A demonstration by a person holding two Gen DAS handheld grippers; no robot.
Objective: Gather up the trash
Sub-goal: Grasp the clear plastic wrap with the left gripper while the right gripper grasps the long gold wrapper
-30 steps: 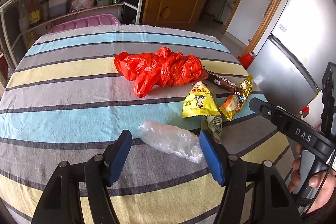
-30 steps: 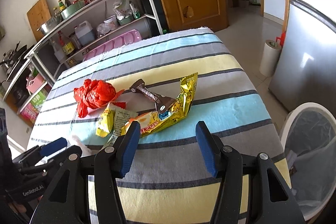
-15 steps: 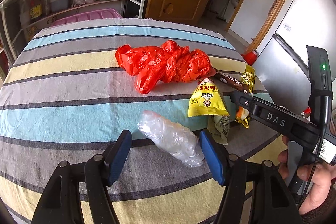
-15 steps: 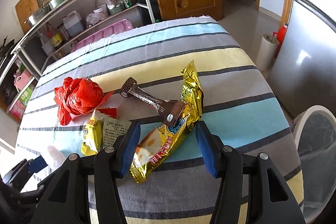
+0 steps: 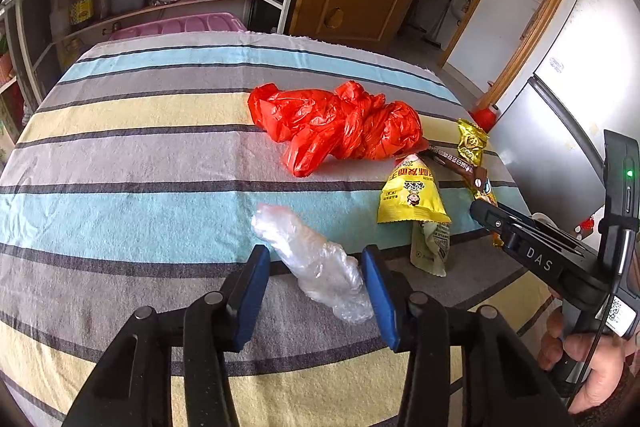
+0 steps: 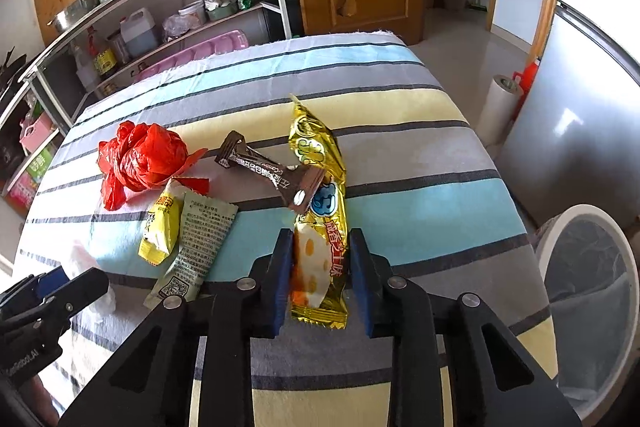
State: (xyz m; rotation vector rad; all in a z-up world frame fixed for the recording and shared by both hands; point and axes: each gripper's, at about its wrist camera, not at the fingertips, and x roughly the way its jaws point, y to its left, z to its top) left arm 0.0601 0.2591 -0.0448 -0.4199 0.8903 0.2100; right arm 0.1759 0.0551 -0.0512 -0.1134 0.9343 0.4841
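Note:
A crumpled clear plastic bag lies on the striped tablecloth between the blue pads of my left gripper. Its jaws are closing; the right pad touches the bag, while cloth still shows beside the left pad. My right gripper is closing too, and both its pads rest against the sides of a gold snack wrapper. Farther back lie a brown bar wrapper, a yellow packet, a pale green sachet and a red plastic bag.
A white-rimmed bin with a dark liner stands off the table's right edge, beside a steel fridge. A metal shelf rack with bottles and bowls stands behind the table. A person's hand holds the right gripper.
Both pairs of jaws have narrowed. The left now closely flanks the clear bag. The right moved forward over the gold wrapper and closed onto its sides.

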